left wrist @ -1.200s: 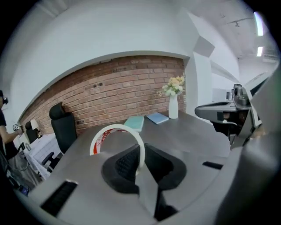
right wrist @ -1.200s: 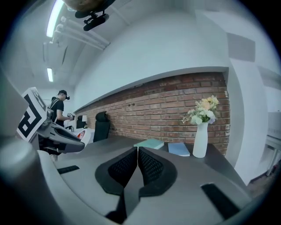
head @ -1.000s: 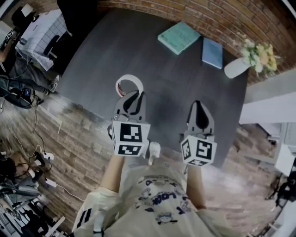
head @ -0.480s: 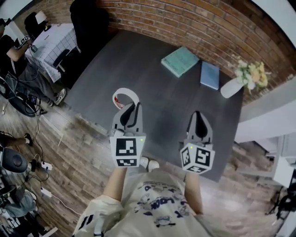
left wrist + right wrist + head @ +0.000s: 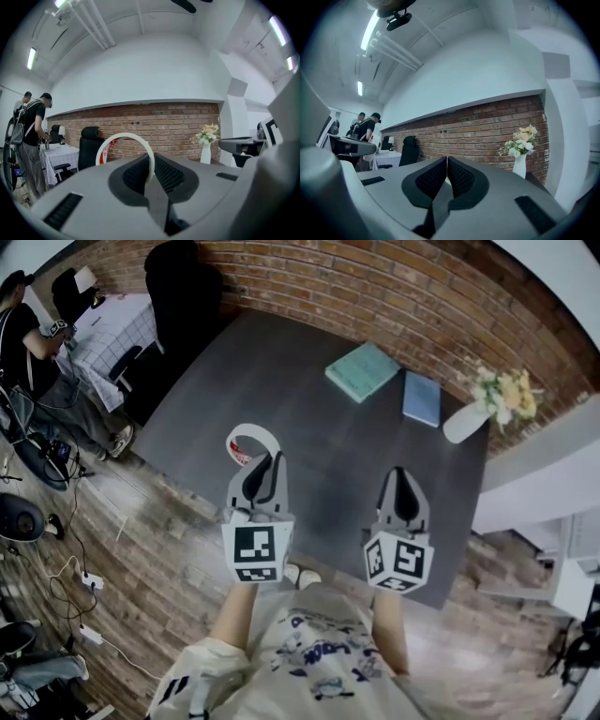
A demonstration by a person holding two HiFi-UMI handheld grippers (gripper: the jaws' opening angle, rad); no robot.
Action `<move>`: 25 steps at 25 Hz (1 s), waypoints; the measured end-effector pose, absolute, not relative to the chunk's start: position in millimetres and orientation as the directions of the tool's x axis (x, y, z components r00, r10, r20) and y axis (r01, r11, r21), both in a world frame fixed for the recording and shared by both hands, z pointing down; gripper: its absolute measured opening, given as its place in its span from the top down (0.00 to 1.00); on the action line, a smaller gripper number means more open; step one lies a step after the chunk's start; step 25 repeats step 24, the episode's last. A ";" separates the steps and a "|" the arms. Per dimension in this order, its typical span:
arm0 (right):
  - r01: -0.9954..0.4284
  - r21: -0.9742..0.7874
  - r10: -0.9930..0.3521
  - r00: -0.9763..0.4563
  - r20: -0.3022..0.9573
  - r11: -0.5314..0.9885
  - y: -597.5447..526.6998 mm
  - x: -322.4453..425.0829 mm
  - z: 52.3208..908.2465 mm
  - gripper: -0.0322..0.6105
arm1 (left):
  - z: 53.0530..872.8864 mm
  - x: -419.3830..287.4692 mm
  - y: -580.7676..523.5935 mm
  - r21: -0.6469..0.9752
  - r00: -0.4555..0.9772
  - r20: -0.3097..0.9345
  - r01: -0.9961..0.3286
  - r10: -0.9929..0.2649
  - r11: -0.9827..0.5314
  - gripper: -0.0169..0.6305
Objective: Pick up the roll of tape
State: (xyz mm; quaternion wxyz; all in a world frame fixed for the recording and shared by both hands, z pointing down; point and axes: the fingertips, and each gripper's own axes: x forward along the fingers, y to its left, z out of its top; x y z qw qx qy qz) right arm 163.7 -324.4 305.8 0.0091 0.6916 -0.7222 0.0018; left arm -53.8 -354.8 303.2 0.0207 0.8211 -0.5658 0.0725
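The roll of tape (image 5: pixel 249 441) is a thin white ring with red print inside. My left gripper (image 5: pixel 264 461) is shut on its rim and holds it in the air above the dark grey table (image 5: pixel 300 399). In the left gripper view the roll of tape (image 5: pixel 123 139) stands upright, its right edge clamped between the ribbed pads (image 5: pixel 164 171), well above table level. My right gripper (image 5: pixel 401 477) hangs level to the right, shut with nothing between its jaws. In the right gripper view the pads (image 5: pixel 458 178) touch each other.
On the table's far side lie a teal book (image 5: pixel 362 371) and a blue book (image 5: pixel 422 397), with a white vase of flowers (image 5: pixel 497 401) at the right corner. A brick wall (image 5: pixel 394 296) runs behind. People stand at a white table (image 5: pixel 103 329) far left. Cables lie on the wooden floor (image 5: pixel 141 549).
Both grippers have risen and levelled out, the left one carrying the tape roll up with it. The head camera has tilted to show more of the brick wall.
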 end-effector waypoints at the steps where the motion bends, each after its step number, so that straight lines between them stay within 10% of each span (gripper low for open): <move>1: -0.999 0.011 -0.999 -0.042 0.015 0.042 -323.9 163.8 305.5 0.94 | 302.8 -54.1 -354.6 -0.048 0.349 0.142 -0.932 -0.926 -0.358 0.92; 25: -0.999 0.013 -0.999 -0.033 0.002 0.033 -309.0 176.8 305.8 0.94 | 303.8 -40.4 -343.7 -0.062 0.356 0.138 -0.928 -0.924 -0.367 0.92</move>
